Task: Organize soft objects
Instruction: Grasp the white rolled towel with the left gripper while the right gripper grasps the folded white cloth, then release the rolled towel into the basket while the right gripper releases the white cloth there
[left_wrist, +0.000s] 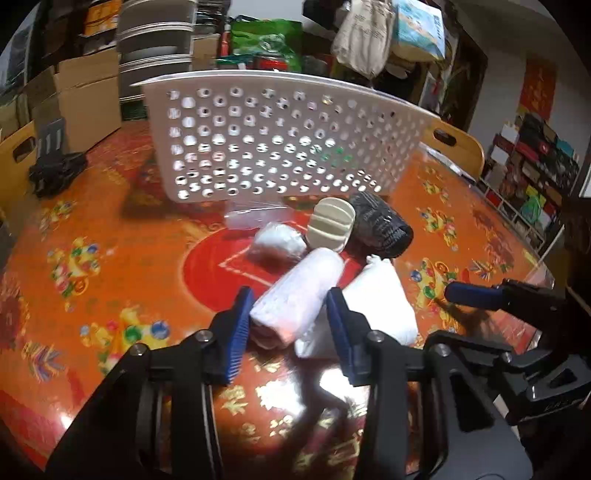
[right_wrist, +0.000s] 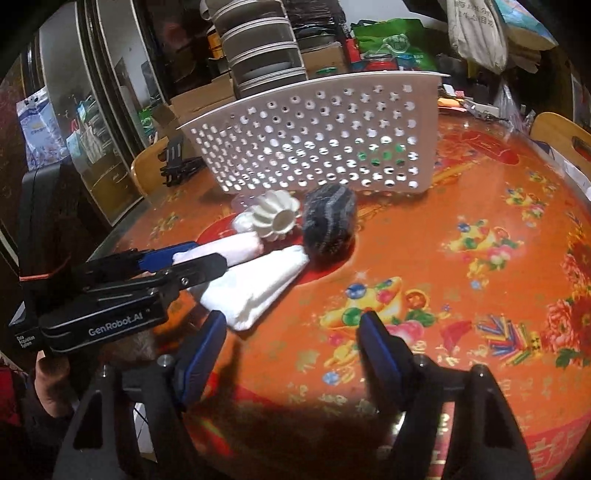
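Observation:
A white perforated basket (left_wrist: 280, 136) stands at the back of the table; it also shows in the right wrist view (right_wrist: 325, 136). In front of it lie several soft things: a pale pink rolled towel (left_wrist: 299, 295), a white folded cloth (left_wrist: 373, 306), a dark rolled cloth (left_wrist: 380, 225), a cream ribbed piece (left_wrist: 330, 225) and a small white bundle (left_wrist: 277, 242). My left gripper (left_wrist: 290, 321) has its blue pads on both sides of the pink towel (right_wrist: 236, 249), closed on it. My right gripper (right_wrist: 291, 350) is open and empty above the bare tablecloth, right of the white cloth (right_wrist: 258, 288).
The round table has a glossy red-orange flowered cover (left_wrist: 110, 258). A clear plastic bag (left_wrist: 255, 216) lies by the basket. A black stand (left_wrist: 55, 166) sits at the far left. Wooden chair backs (left_wrist: 458, 144) and stacked boxes ring the table.

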